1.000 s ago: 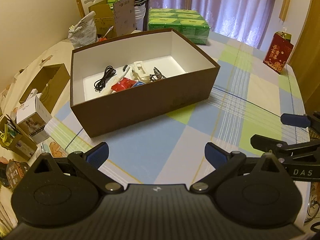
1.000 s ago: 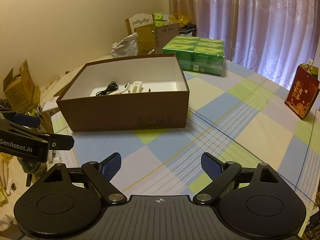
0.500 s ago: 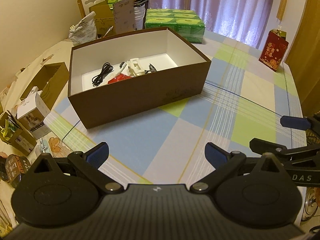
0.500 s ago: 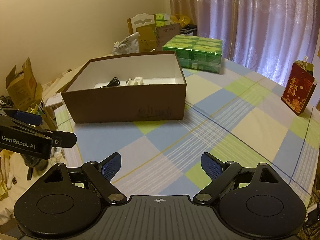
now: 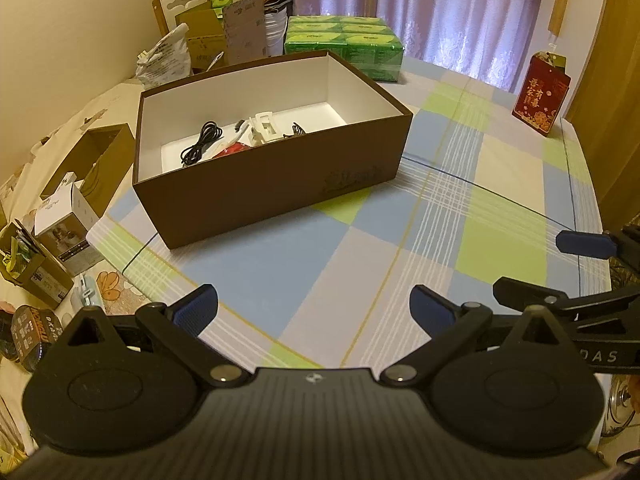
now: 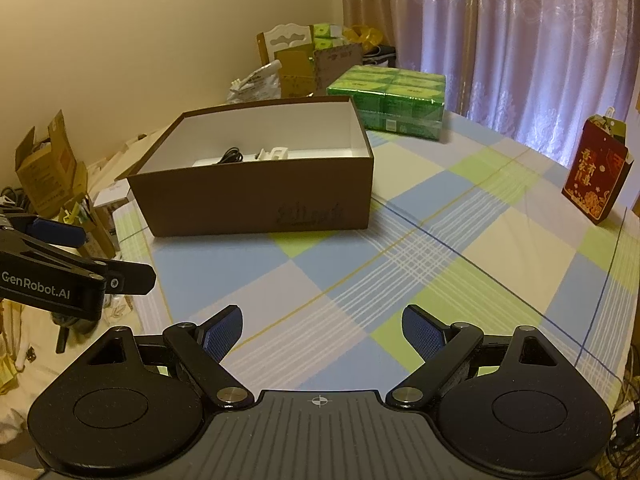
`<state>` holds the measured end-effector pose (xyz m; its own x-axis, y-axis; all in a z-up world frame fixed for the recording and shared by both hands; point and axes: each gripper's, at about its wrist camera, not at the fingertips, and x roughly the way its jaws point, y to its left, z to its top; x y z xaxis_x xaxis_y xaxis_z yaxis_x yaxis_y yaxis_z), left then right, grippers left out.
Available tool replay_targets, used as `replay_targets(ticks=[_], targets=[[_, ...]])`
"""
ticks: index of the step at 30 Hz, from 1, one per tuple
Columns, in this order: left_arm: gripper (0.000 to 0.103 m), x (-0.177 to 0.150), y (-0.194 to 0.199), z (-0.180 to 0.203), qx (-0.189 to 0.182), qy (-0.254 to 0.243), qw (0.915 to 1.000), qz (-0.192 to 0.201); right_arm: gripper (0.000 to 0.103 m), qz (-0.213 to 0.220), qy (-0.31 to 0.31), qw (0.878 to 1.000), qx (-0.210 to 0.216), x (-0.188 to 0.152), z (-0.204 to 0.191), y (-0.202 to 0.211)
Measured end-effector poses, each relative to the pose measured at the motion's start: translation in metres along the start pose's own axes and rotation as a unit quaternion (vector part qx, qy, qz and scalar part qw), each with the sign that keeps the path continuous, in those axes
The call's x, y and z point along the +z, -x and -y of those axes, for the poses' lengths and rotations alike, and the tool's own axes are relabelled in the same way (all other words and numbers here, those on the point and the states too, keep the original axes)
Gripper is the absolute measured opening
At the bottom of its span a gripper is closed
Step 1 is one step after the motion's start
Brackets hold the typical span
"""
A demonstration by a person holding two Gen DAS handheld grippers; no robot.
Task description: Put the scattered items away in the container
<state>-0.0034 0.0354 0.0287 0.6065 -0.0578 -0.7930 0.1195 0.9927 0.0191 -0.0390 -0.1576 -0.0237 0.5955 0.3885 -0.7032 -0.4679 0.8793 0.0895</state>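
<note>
Checked cloth in blue, green and cream is covering the table (image 5: 460,216), and nothing loose is showing on the stretch between the two grippers and the box. Brown card outside and white inside, the box (image 5: 276,184) is sitting open toward the far left of the table, and the gathered things are lying together on its floor by the near wall. It is looking light but broad and a little flexible, so I judge it is best moved by its short walls with both grippers, or pushed along low down, since one pinched rim would probably bend.

Behind it, a green wrapped pack (image 5: 344,46) is resting at the far edge, and a red paper bag (image 5: 540,94) is standing well apart on the right.

Inside the box, a white plastic piece (image 5: 262,130) is looking stiff and light, easy to grip across its frame. The black cable (image 5: 200,144), coiled loosely, is looking limp and likely to trail, so the bundled middle is the place to hold it. A red packet (image 5: 232,150) is peeking out beside it, probably thin and crinkly.

The left gripper (image 5: 314,310) is hovering over the near cloth with its fingers spread wide and nothing between them. The right gripper (image 6: 322,330) is doing likewise, wide apart and empty.
</note>
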Motion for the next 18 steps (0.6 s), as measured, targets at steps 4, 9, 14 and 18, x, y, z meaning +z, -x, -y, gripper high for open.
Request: replay_targets(ticks=[4, 9, 14, 18], targets=[[0.101, -0.0008, 0.0006, 0.0003, 0.001, -0.001, 1.0000, 0.000, 0.092, 0.000, 0.000, 1.000, -0.001, -0.0018, -0.0001, 0.0014], [0.101, -0.0014, 0.0004, 0.0008, 0.001, -0.002, 1.0000, -0.001, 0.092, -0.003, -0.001, 1.000, -0.001, -0.0036, 0.0002, 0.0013], [0.101, -0.0014, -0.0001, 0.0009, 0.000, -0.003, 1.0000, -0.004, 0.092, -0.008, 0.000, 1.000, 0.000, -0.0050, 0.0003, -0.0003], [0.101, -0.0015, -0.0009, 0.0015, -0.001, -0.005, 1.0000, -0.007, 0.092, -0.008, 0.000, 1.000, 0.001, -0.0054, 0.0009, -0.0003]])
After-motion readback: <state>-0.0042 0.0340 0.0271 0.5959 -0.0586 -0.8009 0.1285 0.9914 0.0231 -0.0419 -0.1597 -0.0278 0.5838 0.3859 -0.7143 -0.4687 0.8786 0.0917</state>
